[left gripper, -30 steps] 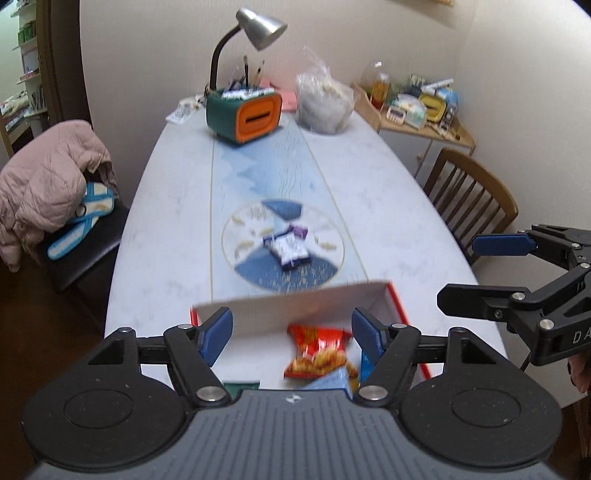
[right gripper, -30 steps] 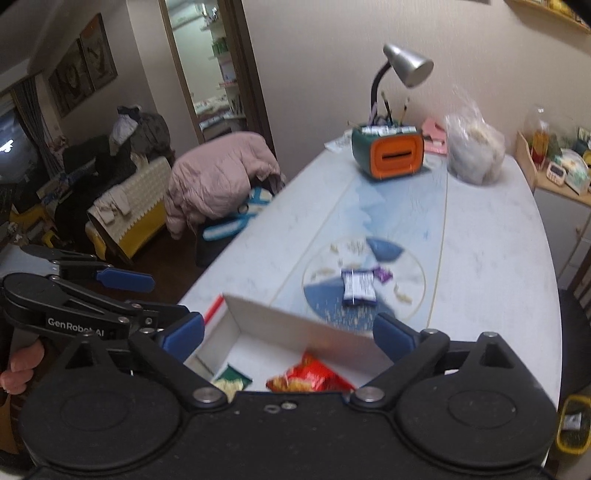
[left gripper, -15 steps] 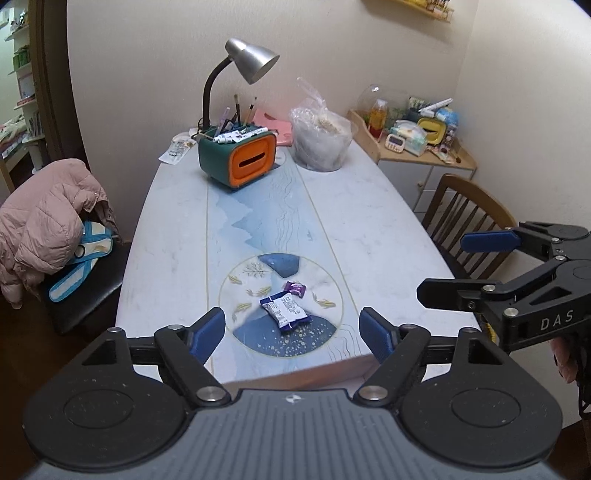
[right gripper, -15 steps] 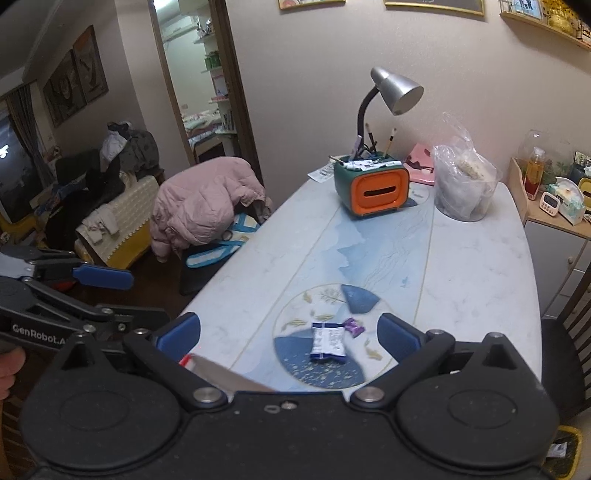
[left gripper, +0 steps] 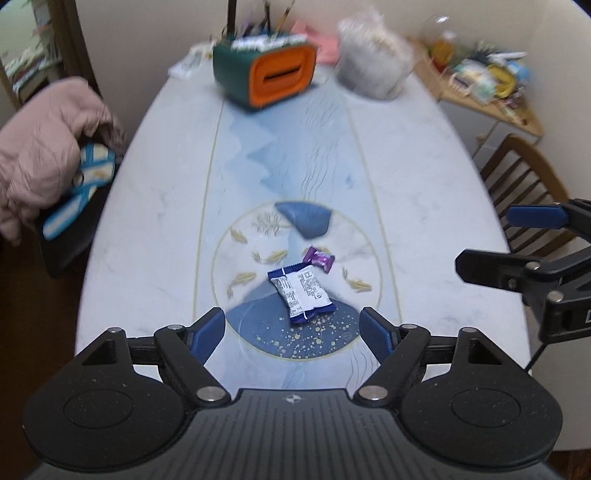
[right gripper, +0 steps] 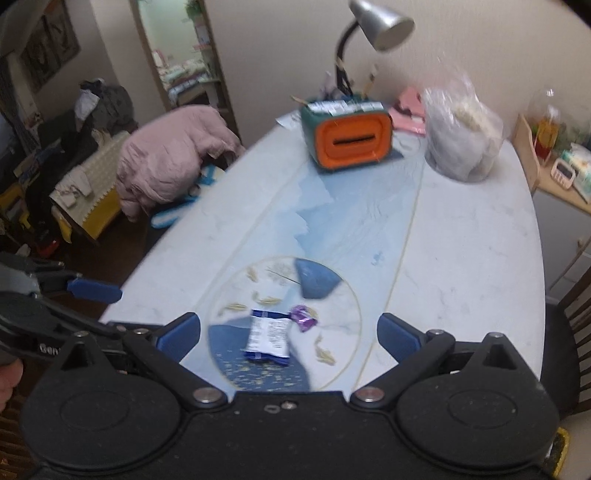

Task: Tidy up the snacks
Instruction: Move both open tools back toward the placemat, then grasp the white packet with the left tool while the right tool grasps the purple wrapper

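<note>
Across the oval table (left gripper: 424, 192), both views had swung off the snack box onto the white snack packet (left gripper: 301, 290) beside the purple candy (left gripper: 318, 256), left gripper (left gripper: 291, 326) and right gripper (right gripper: 288, 332) both spread empty, so pickups remained.

Left gripper (left gripper: 291, 330) and right gripper (right gripper: 289, 334), jaws wide apart, both empty, tilted downward.

Far end of my table (left gripper: 406, 177): green-and-orange organizer (left gripper: 264, 75) holding pens, grey desk lamp (right gripper: 380, 22) rising behind it, clear plastic bag (right gripper: 461, 140) to its right, pink item (right gripper: 408, 109) between them. Pink jacket (right gripper: 170, 158) heaped on chair at left, wooden chair (left gripper: 524, 192) at right, cluttered side shelf (left gripper: 484, 85) beyond
</note>
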{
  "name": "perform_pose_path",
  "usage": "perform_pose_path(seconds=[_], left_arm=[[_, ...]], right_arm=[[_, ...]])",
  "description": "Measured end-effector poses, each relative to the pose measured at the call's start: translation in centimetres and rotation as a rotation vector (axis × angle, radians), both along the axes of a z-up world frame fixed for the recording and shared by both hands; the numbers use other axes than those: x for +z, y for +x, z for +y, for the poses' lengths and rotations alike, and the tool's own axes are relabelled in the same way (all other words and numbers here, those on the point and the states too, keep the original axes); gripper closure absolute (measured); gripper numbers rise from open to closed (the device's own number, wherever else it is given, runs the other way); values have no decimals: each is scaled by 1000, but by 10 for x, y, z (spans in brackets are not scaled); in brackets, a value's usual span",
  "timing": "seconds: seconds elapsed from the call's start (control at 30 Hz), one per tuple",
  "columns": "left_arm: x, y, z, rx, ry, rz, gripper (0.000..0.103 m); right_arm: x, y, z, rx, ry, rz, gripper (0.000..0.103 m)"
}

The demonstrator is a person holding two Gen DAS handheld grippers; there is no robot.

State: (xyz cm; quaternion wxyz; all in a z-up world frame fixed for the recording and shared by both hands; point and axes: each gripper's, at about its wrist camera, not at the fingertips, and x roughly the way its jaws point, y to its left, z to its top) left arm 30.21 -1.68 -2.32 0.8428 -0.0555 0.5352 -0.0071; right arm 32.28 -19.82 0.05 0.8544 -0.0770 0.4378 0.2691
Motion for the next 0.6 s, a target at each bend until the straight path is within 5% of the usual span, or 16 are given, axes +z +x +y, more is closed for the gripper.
perform_pose_path(seconds=[0.6], left_arm=[[-144,103,-25,194,-7,276,23]], right_arm=[[-102,103,-12,5,-54,194,4]])
